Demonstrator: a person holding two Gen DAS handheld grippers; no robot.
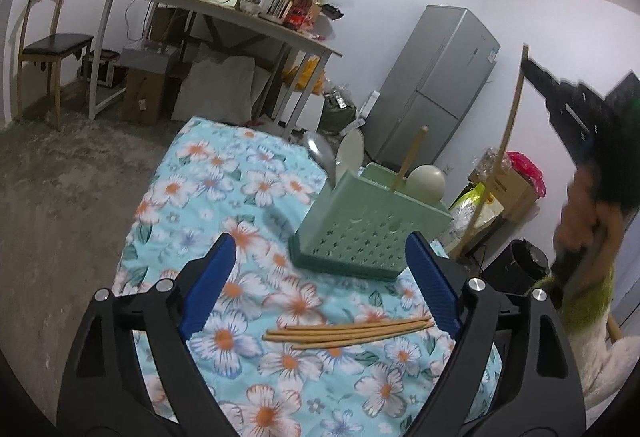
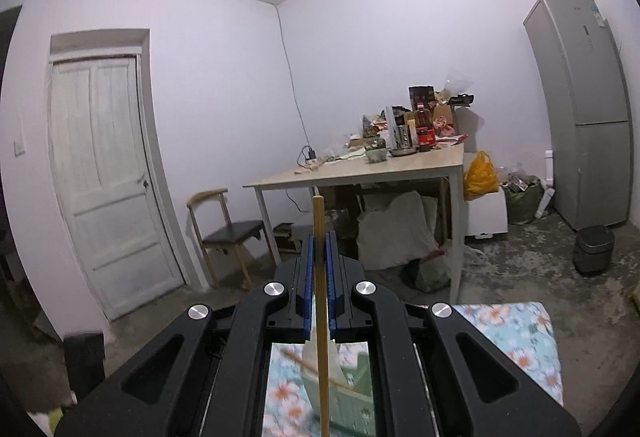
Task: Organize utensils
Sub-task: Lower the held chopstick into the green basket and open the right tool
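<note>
Meanwhile, the left claw (image 1: 320,277) hung wide apart above the flowered cloth (image 1: 224,181), nothing between its blue pads (image 1: 208,281). Just below the gap, close in front of it, lay a small bundle of wooden chopsticks (image 1: 348,333), side by side on the cloth and running across from pad to pad. Beyond the claw's tips stood the green slotted holder (image 1: 360,233), upright on the cloth. Out of its top stuck a wooden handle (image 1: 408,161), a pale round spoon bowl (image 1: 428,181), a white spoon (image 1: 352,153) and a metal ladle (image 1: 318,153). Off to the right of the claw a blurred hand (image 1: 588,213) gripped the other tool, and a single long chopstick rose from it against the wall.

The right claw (image 2: 319,269) was closed on that one chopstick (image 2: 320,277), which stood nearly upright between the blue pads and poked out past their tips. Underneath the claw, through the frame, I could see the green holder and the flowered cloth, both blurred. Far ahead of it stood a cluttered table (image 2: 360,173), a chair (image 2: 228,229), a white door (image 2: 108,173) and a grey fridge (image 2: 588,117).
</note>
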